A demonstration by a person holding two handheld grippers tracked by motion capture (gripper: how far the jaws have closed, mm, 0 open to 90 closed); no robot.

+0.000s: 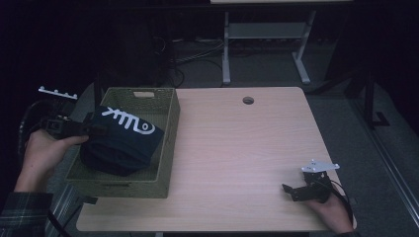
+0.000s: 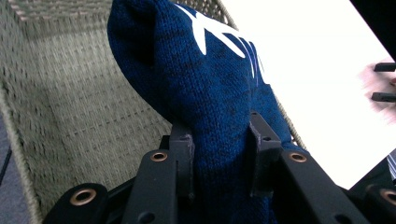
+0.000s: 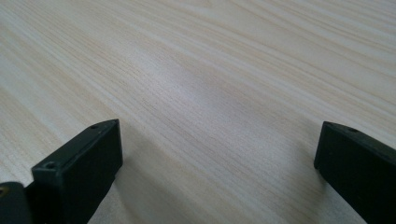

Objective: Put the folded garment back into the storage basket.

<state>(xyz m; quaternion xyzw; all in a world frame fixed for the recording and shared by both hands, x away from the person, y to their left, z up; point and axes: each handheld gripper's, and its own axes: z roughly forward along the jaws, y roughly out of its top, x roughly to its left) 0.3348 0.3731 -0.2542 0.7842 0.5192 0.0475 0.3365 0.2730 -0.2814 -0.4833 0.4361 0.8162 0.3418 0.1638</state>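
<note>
Presently the left gripper [image 1: 91, 129], at the left edge of the high view, has its jaws pinched on a navy knitted garment [image 1: 121, 143] bearing a white looped motif. The garment hangs over and partly inside the woven olive storage basket [image 1: 170, 143], which stands at the left side of the wooden table [image 1: 247, 148]. The grip sits on a bunched fold at the garment's near-left end, apparently so the bulk can be lowered into the basket as one bundle; whether its underside already rests on the basket floor cannot be confirmed from above.

The left gripper view supplies what the high view lacks: both black pads [image 2: 183, 154] press into the knit from either side, and the basket's inner wall [image 2: 70, 107] fills the left of the frame behind the cloth.

The right gripper [image 1: 295, 190], at the lower right of the high view, rests on the table well apart from the basket, evidently parked. The right gripper view shows its jaws spread wide over bare wood grain [image 3: 205, 93], nothing between them, a detail too small to read from above.
</note>
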